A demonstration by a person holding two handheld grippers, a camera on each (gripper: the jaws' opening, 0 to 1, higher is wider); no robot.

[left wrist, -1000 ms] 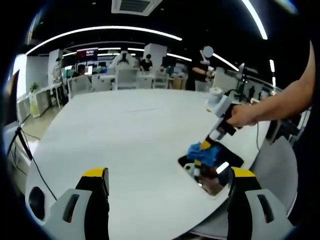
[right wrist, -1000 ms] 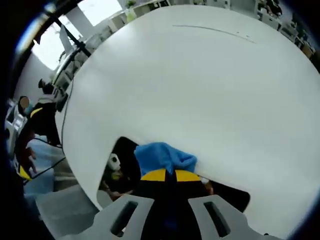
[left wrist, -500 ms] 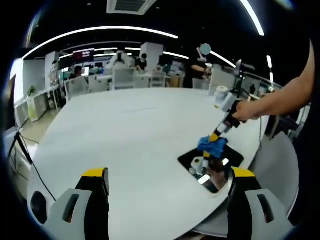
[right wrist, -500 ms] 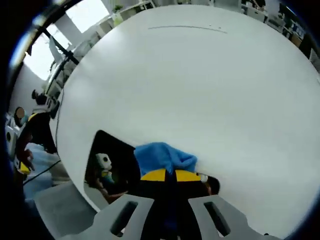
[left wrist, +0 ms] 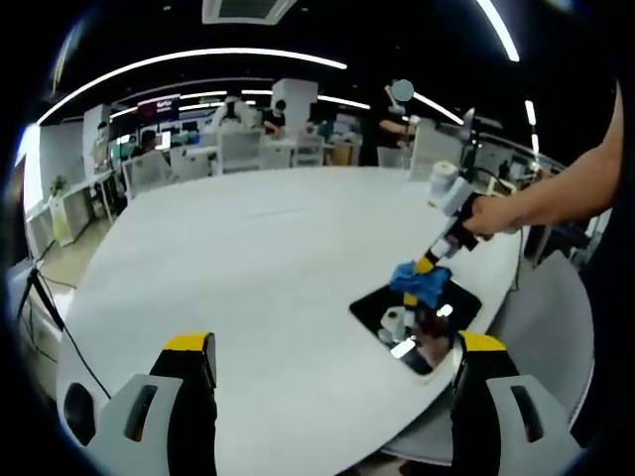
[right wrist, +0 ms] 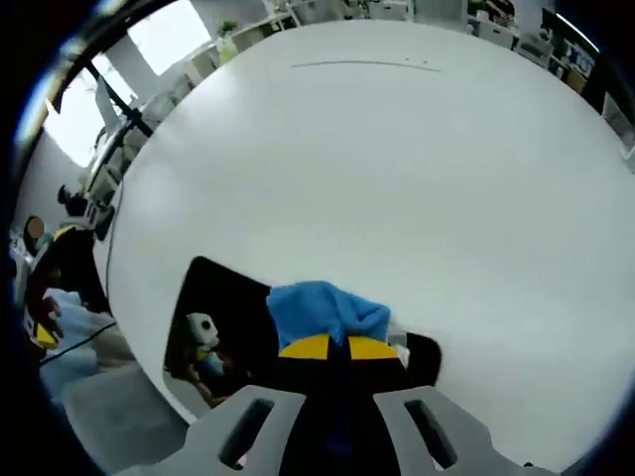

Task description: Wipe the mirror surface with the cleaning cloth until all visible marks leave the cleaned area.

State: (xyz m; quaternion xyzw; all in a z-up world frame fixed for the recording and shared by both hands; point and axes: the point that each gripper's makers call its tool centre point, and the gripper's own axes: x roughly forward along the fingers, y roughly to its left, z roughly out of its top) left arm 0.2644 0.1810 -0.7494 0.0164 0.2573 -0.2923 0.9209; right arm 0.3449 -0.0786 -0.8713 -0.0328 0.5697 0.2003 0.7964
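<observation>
Right gripper view: right gripper (right wrist: pixel 328 347) is clamped on the blue cloth (right wrist: pixel 322 311) at lower centre, pressed onto the mirror (right wrist: pixel 223 317) at the lower left on the white table (right wrist: pixel 397 178); in the left gripper view, left gripper (left wrist: pixel 335 349) is held wide apart, gripping nothing; mirror (left wrist: pixel 382 309) lies lower right near the table (left wrist: pixel 248 258) edge.

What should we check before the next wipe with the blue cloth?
1. Blue cleaning cloth clamped in the right gripper: ok.
2. Cloth touching the dark flat rectangular mirror: ok.
3. Mirror lying fully on the round white table, near its edge: ok.
4. Left gripper open and away from the mirror: ok.
5. Marks gone from the glass: cannot tell, reflections cover it.
6. Mirror and cloth both visible: ok.
</observation>
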